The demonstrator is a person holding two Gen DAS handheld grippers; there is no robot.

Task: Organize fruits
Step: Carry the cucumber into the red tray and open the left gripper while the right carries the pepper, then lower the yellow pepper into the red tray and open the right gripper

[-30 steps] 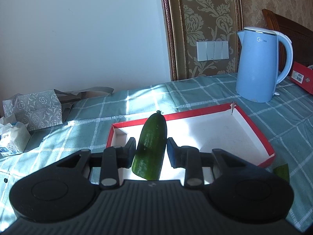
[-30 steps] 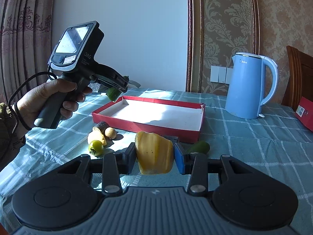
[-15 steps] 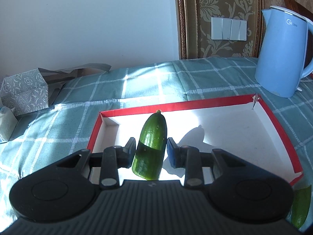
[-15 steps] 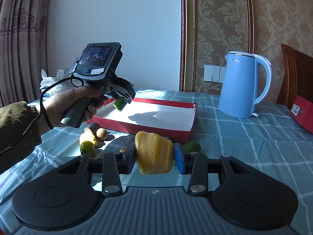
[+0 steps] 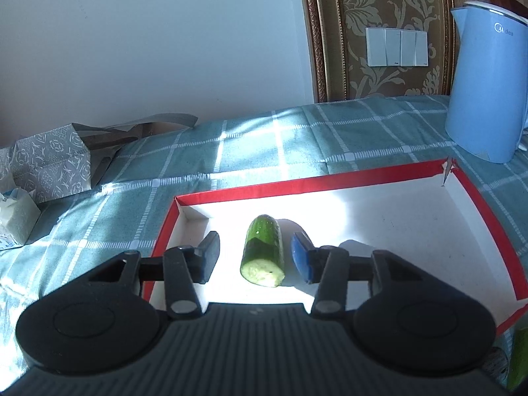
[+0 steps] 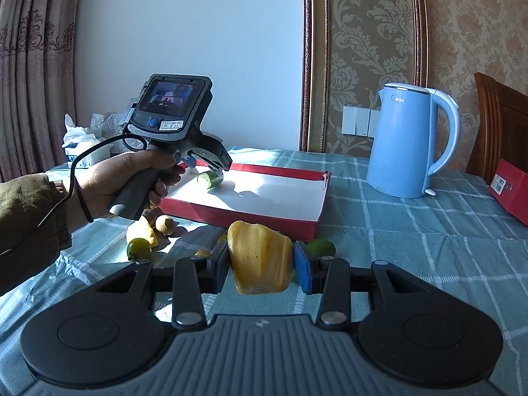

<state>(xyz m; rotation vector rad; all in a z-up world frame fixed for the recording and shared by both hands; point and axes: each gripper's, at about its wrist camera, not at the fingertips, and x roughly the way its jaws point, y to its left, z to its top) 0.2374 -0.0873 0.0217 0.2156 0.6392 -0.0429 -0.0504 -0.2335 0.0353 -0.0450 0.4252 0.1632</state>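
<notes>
Left wrist view: my left gripper point(image 5: 255, 259) has just been opening, its jaws now clear of the cut green cucumber piece point(image 5: 263, 253) lying in the red-rimmed white cardboard tray point(image 5: 379, 178); delivered. My right gripper point(image 6: 260, 267) grasps the yellow pepper point(image 6: 260, 257), next.

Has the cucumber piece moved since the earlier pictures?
Yes. The cucumber piece went from above the red tray's near edge down onto its white floor; the left gripper's fingers have just been opening.

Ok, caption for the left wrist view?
Left gripper, jaws just opened, over a cut cucumber piece lying free in the red-rimmed tray.
</notes>
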